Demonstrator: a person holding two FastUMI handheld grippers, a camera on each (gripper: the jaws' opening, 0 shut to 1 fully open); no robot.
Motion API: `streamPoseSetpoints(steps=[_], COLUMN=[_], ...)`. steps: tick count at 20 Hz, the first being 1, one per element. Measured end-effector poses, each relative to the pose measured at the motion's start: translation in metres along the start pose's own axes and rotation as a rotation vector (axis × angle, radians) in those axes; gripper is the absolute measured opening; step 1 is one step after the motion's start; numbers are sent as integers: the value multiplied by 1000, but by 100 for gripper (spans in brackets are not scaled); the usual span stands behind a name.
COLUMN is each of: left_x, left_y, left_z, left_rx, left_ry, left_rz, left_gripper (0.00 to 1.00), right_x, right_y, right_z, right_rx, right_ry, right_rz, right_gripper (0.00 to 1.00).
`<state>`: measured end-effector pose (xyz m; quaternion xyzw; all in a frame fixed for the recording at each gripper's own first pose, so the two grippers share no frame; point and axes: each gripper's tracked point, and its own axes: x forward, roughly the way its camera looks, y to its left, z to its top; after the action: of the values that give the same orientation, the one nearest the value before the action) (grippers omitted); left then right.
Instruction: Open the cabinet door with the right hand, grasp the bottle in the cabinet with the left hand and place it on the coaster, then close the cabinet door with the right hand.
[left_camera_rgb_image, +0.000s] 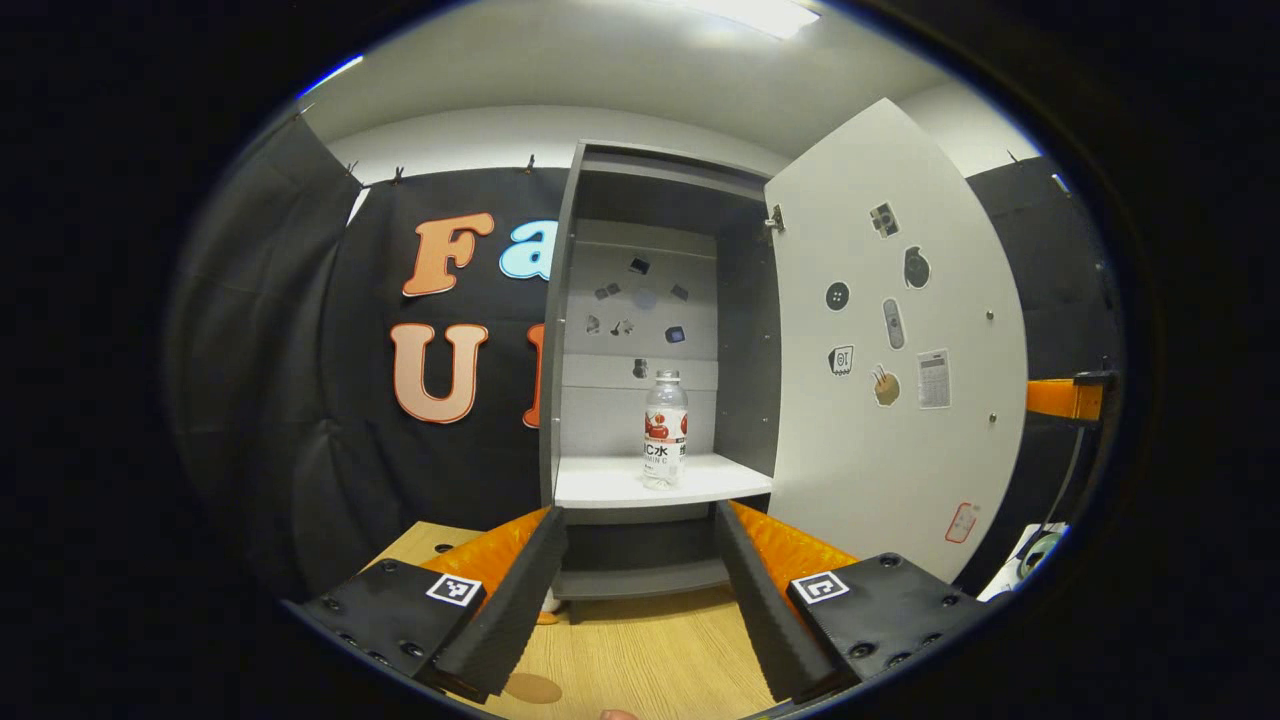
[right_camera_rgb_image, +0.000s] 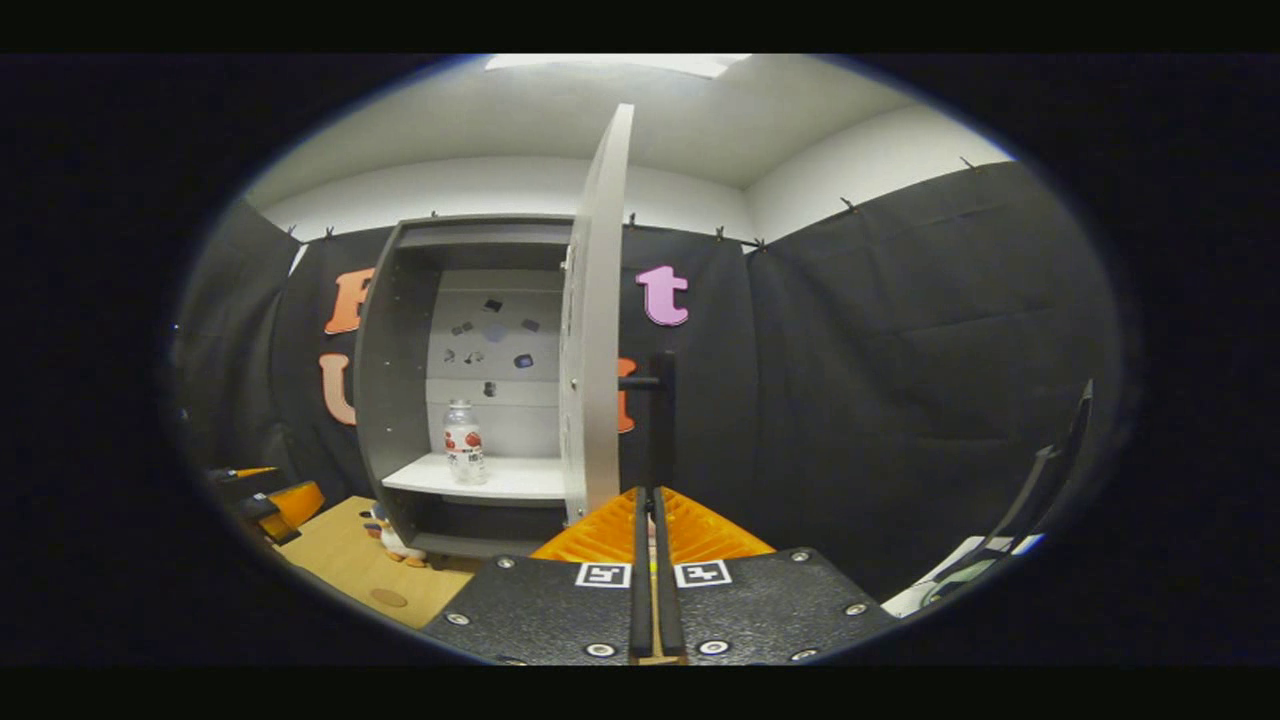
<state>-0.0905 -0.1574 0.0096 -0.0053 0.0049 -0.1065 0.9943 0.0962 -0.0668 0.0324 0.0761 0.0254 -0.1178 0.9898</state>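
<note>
We are holding the left gripper (left_camera_rgb_image: 640, 560) spread wide before the cabinet (left_camera_rgb_image: 655, 330); the bottle (left_camera_rgb_image: 665, 430) is standing on its shelf. Our right gripper (right_camera_rgb_image: 655, 560), seemingly clamping the door handle (right_camera_rgb_image: 660, 420), is risking letting the door (left_camera_rgb_image: 890, 340) swing shut.

Clear glossy plastic on the bottle (left_camera_rgb_image: 664, 430), standing on a smooth matt white shelf (left_camera_rgb_image: 610, 485) inside the matt grey cabinet (left_camera_rgb_image: 745, 350). The cabinet door (left_camera_rgb_image: 900, 400) is smooth and matt, dotted with paper-like stickers. Below, a wood-grain table (left_camera_rgb_image: 640, 650) with a soft sheen, a brown cork-like coaster (left_camera_rgb_image: 532, 688) lying on it.
</note>
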Motion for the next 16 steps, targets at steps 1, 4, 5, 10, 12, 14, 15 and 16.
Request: streamPoseSetpoints(steps=[1, 4, 5, 10, 12, 14, 15, 16], left_x=[5, 18, 25, 69, 92, 115, 128, 140], left_y=[1, 1, 2, -6, -6, -11, -10, -10], left_z=[0, -3, -4, -6, -9, -13, -14, -16], left_rx=[-2, -4, -5, -25, -35, -38, -36, -32], left_ry=[3, 6, 6, 9, 16, 24, 29, 33], left_rz=[-3, -19, -29, -103, -138, -173, -188, -203], left_gripper=[96, 97, 97, 96, 96, 96, 96, 96], right_x=[-3, -9, -9, -5, -2, 2, 5, 8], right_y=[3, 15, 19, 37, 41, 50, 55, 60], right_z=[0, -1, -1, -5, -8, -9, -10, -11], right_rx=[1, 3, 1, -11, -26, -21, -11, -2], right_ry=[6, 17, 13, 31, 38, 38, 37, 38], right_rz=[12, 50, 56, 75, 74, 76, 80, 83], right_gripper=[0, 13, 14, 36, 44, 59, 59, 60])
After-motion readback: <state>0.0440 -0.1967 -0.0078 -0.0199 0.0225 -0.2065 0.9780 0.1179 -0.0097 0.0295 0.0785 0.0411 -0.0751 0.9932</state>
